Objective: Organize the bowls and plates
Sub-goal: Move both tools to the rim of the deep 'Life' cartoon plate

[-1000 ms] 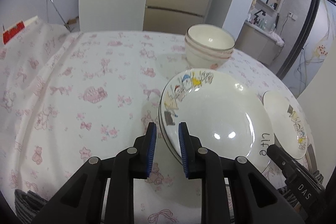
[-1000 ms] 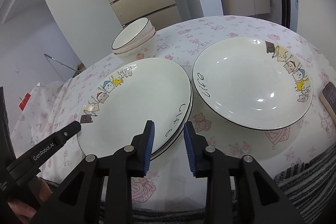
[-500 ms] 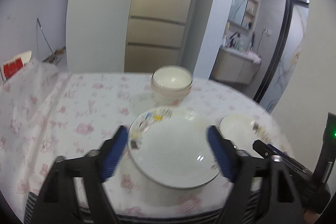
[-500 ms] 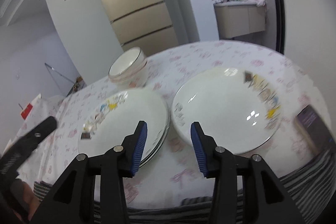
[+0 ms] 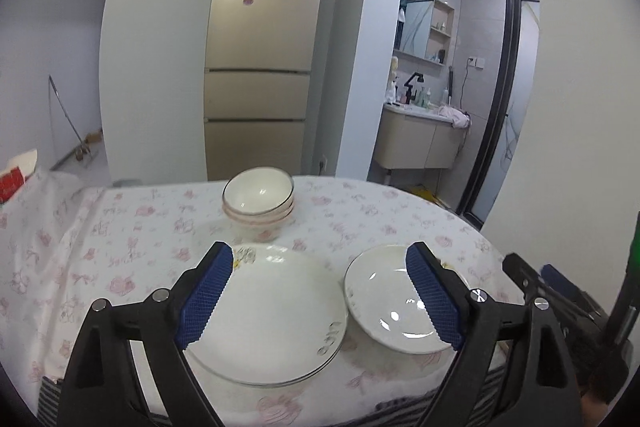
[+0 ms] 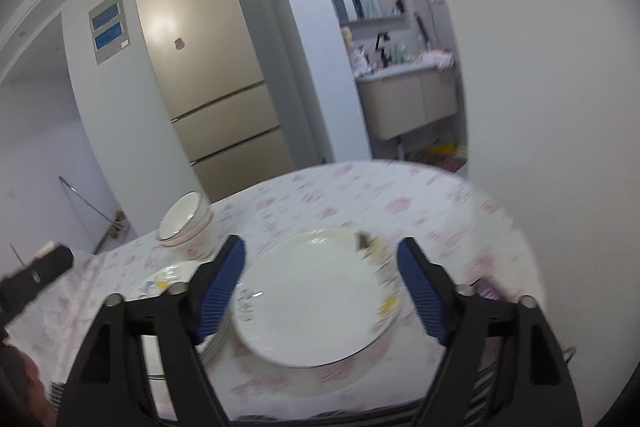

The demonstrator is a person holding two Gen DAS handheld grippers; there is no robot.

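A stack of white cartoon-print plates (image 5: 272,315) lies near the front of the table (image 5: 140,227). A single plate of the same kind (image 5: 392,303) lies just to its right. Several nested white bowls (image 5: 258,199) stand behind the stack. My left gripper (image 5: 320,259) hovers open above and in front of the stack, holding nothing. The right gripper (image 5: 536,271) shows at the right edge. In the right wrist view my right gripper (image 6: 320,251) is high over the single plate (image 6: 316,299), its jaws opening and nothing gripped. The stack (image 6: 168,279) and bowls (image 6: 186,223) sit left.
The round table (image 6: 400,195) wears a white cloth with pink prints. A small dark flat object (image 6: 486,291) lies at its right rim. Beyond it stand a beige fridge (image 5: 260,67), a white wall and a washroom with a vanity (image 5: 420,143).
Both grippers have drawn back and upward from the plates, and both sets of jaws went from nearly shut to wide apart. The plates and bowls kept their places.
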